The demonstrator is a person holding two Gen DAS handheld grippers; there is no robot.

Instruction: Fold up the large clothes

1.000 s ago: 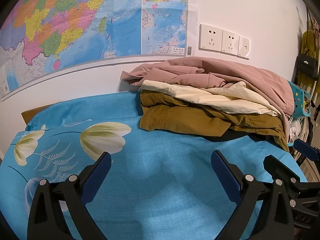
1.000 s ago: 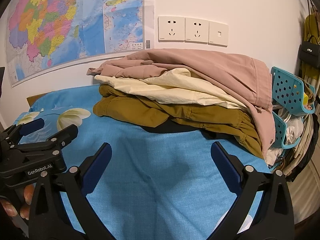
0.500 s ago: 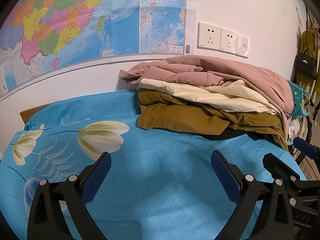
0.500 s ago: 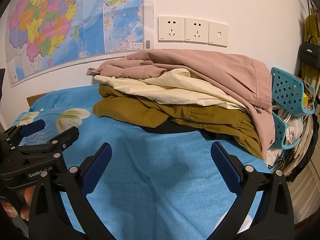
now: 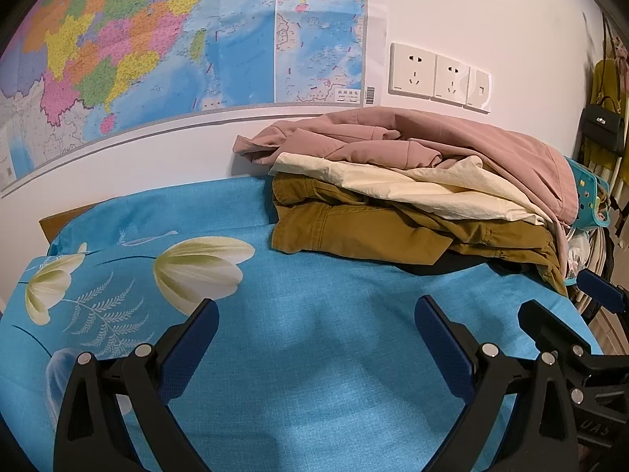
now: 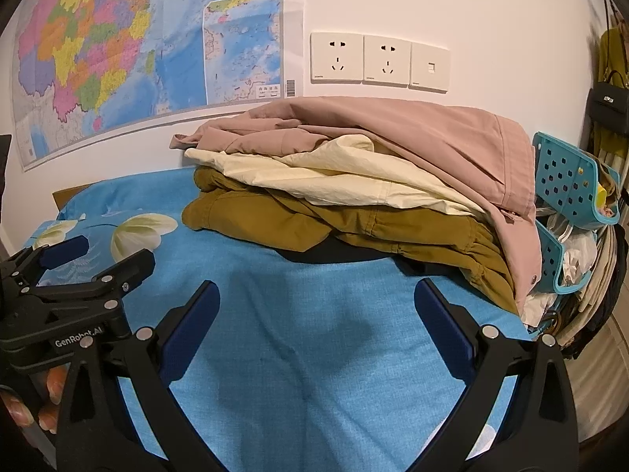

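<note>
A pile of clothes lies at the back right of the table against the wall: a pink garment (image 5: 452, 141) (image 6: 412, 129) on top, a cream garment (image 5: 412, 188) (image 6: 334, 177) under it, an olive-brown garment (image 5: 354, 228) (image 6: 314, 224) below, and a dark piece at the bottom. My left gripper (image 5: 314, 322) is open and empty above the blue cloth, short of the pile. My right gripper (image 6: 314, 306) is open and empty, also short of the pile. The left gripper also shows in the right wrist view (image 6: 98, 259), and the right gripper in the left wrist view (image 5: 566, 306).
A blue floral cloth (image 5: 275, 354) (image 6: 295, 354) covers the table. A map (image 5: 157, 39) and wall sockets (image 6: 377, 59) are on the wall behind. A teal perforated basket (image 6: 566, 181) with things in it stands past the table's right edge, next to a black bag (image 6: 609, 106).
The left gripper has drifted slightly; the pile sits a little further left and lower in its view. The right view is almost unchanged. Both grippers stay open.
</note>
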